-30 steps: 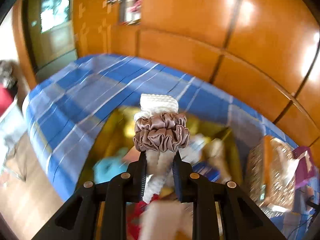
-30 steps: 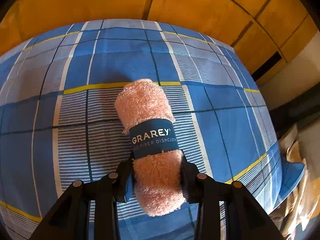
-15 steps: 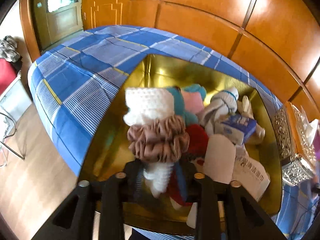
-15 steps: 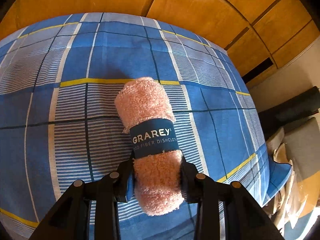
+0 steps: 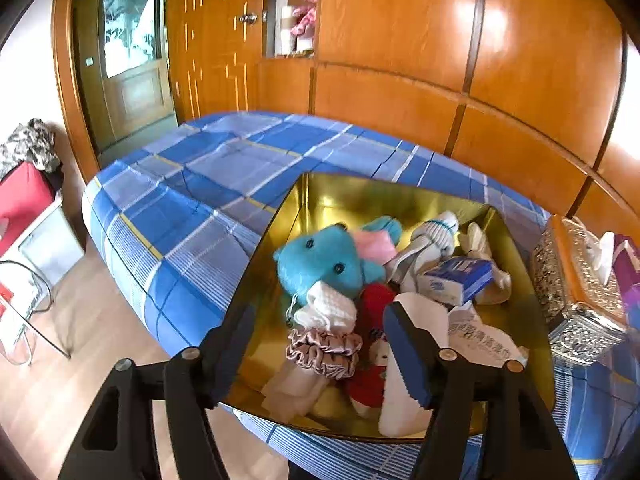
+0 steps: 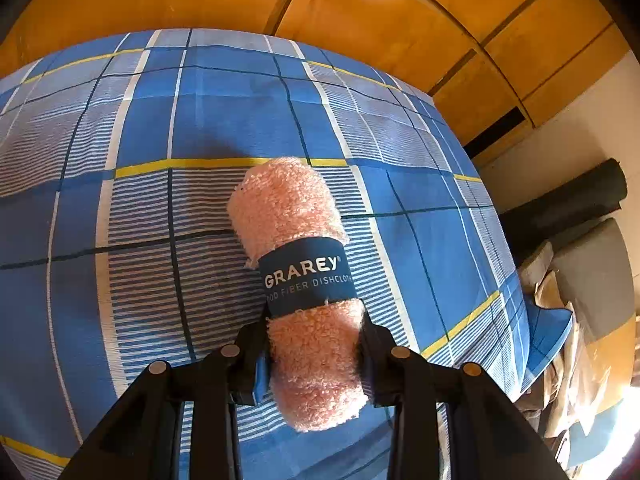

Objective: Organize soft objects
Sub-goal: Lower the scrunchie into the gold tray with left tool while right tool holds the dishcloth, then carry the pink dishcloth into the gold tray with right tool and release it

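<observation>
Left gripper [image 5: 320,356]: jaws just opened wide, nothing clamped; white knit roll banded by mauve scrunchie [image 5: 326,330] lies among toys in gold box [image 5: 400,200]. Right gripper [image 6: 314,354] clamps pink banded dishcloth roll [image 6: 298,280] over blue plaid bedspread [image 6: 120,240], inside bed edge.

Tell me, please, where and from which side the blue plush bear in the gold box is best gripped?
Grip the blue plush bear across its round head, coming from above. The head lies uppermost and clear, while its body is buried among the socks and the white knit roll. The gold box has walls that block any sideways approach.
</observation>
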`<state>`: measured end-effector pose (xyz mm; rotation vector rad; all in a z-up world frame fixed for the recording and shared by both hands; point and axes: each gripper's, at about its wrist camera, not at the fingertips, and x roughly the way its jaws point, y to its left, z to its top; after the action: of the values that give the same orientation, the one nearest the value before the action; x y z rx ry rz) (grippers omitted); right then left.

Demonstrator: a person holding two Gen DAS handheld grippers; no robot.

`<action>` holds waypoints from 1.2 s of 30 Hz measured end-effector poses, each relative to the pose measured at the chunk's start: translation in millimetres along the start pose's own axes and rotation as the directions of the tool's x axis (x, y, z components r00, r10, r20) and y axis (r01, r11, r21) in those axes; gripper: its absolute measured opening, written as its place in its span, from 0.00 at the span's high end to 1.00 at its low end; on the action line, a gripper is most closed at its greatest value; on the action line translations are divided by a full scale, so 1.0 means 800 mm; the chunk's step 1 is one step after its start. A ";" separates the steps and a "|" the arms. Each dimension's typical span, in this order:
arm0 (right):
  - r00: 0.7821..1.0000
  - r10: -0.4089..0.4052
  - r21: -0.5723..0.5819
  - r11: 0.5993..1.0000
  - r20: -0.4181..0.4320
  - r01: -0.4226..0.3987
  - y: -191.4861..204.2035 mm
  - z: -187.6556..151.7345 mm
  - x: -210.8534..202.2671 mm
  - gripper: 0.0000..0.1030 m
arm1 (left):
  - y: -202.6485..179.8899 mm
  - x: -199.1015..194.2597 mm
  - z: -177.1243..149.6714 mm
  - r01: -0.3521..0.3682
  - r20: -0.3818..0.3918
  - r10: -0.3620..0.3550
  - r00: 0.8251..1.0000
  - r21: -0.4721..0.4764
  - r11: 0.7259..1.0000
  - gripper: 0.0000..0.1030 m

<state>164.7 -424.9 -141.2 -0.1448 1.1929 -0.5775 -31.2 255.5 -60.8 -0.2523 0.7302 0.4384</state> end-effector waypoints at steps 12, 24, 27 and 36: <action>0.996 0.088 0.084 0.993 0.009 -0.088 -0.007 -0.001 -0.003 0.67 | -0.021 -0.027 -0.004 0.022 0.048 -0.024 0.999 0.055 0.998 0.33; 0.936 0.348 -0.061 0.937 0.053 -0.345 0.038 -0.002 -0.025 0.67 | -0.052 -0.033 -0.014 0.037 0.037 -0.042 0.998 0.118 0.992 0.33; 0.935 0.351 -0.053 0.936 0.049 -0.349 0.036 -0.001 -0.022 0.67 | -0.059 -0.033 -0.016 0.047 0.030 -0.051 0.998 0.132 0.990 0.33; 0.948 0.315 -0.010 0.949 0.039 -0.315 0.040 0.004 -0.022 0.67 | -0.069 -0.034 -0.020 0.069 0.020 -0.073 0.997 0.161 0.985 0.33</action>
<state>174.7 -389.4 -138.3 0.0326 1.1495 -0.2898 -32.7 192.9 -49.9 -0.1209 0.7246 0.3124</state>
